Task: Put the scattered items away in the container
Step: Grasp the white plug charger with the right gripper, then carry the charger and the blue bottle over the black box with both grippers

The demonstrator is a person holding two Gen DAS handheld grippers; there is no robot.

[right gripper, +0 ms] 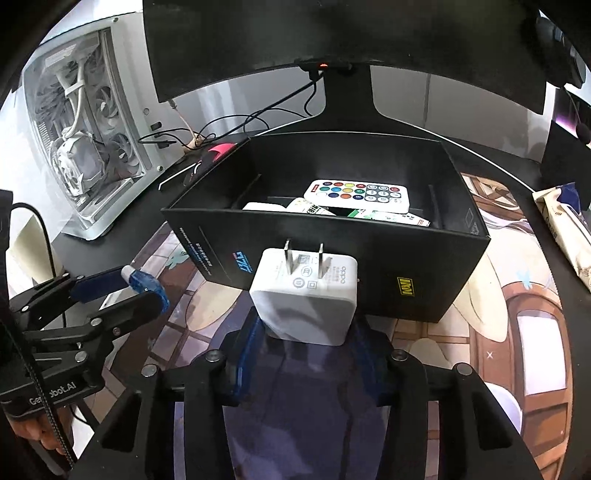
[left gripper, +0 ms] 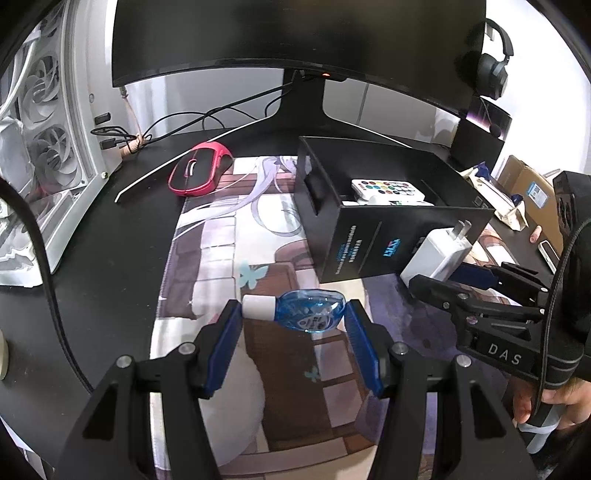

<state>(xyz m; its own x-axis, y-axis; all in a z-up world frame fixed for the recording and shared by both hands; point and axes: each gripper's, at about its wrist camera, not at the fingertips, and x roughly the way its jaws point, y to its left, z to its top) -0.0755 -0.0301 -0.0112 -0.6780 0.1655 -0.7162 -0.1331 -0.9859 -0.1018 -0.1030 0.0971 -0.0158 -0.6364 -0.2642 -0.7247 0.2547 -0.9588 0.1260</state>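
Black desk (left gripper: 110,266) carries a printed desk mat (left gripper: 207,258), with a curved monitor (left gripper: 295,33) on its stand at the back and a white PC case (left gripper: 48,122) with fans off to the far left of both grippers.

On the mat stands an open black cardboard box (right gripper: 406,273), directly ahead of the right gripper's jaws and ahead and to the right of the left gripper's jaws. Inside it lie a white remote control (right gripper: 356,194) with coloured buttons, resting on top of some white and green packets (right gripper: 388,218).

The left gripper (left gripper: 293,314) holds a small blue eye-drop bottle (left gripper: 310,310) with a white cap (left gripper: 258,305); the bottle lies crosswise between the blue pads, cap against the left pad and base against the right pad, so the jaws are closed on it. In the right wrist view the bottle appears raised above the mat.

The right gripper (right gripper: 303,339) grips a white OPPO wall charger (right gripper: 306,291) by its lower body, the two metal prongs pointing up and forward toward the box's near wall. The charger sits just in front of that wall, outside the box.

A red and black mouse (left gripper: 199,171) rests beyond the left jaws, to the left of the box. Black headphones (left gripper: 493,70) hang at the upper right.
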